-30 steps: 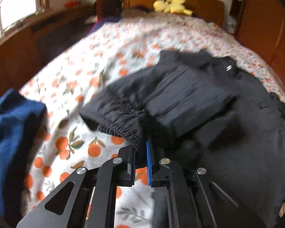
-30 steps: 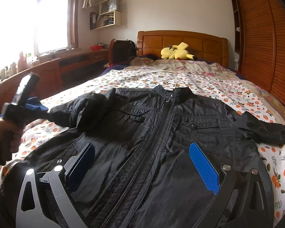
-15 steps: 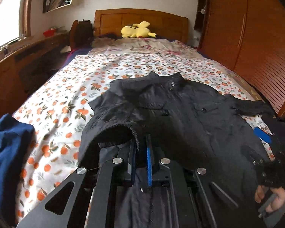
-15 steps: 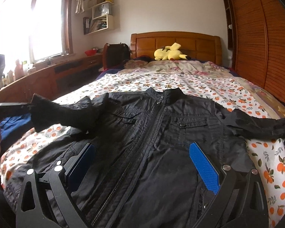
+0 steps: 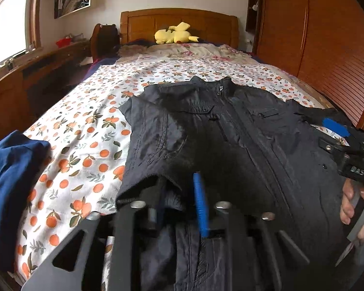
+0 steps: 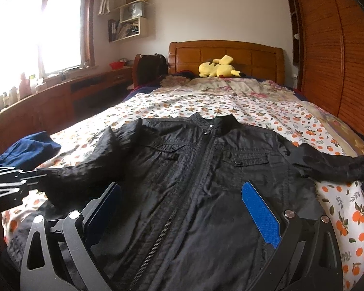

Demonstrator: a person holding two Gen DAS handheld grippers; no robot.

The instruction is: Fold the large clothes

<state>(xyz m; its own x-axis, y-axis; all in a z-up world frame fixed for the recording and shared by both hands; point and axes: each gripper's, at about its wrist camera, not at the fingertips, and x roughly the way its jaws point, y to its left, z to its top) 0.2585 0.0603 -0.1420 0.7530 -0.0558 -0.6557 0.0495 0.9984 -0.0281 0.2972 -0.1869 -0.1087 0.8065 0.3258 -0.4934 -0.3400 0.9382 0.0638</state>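
A black zip jacket (image 6: 206, 181) lies front up on the bed, collar toward the headboard. Its left sleeve (image 5: 157, 140) is folded in along the jacket's left side. The cuff (image 5: 169, 196) lies loose between the fingers of my left gripper (image 5: 177, 189), whose jaws are opening; fabric drapes over the left finger and a gap shows beside the blue pad (image 5: 200, 201). My right gripper (image 6: 182, 206) hovers open over the jacket's lower front, with nothing between its fingers. The other sleeve (image 6: 339, 167) stretches out to the right.
The bed sheet (image 5: 85, 133) has an orange-fruit print. A blue garment (image 5: 9, 181) is bunched at the bed's left edge. A yellow plush toy (image 6: 218, 69) lies by the headboard. A wooden wardrobe (image 6: 339, 60) stands right, a long desk (image 6: 60, 92) left.
My left gripper carried the sleeve from out at the left in over the jacket's front, and its jaws went from shut on the cuff to parted. The right gripper stayed put.
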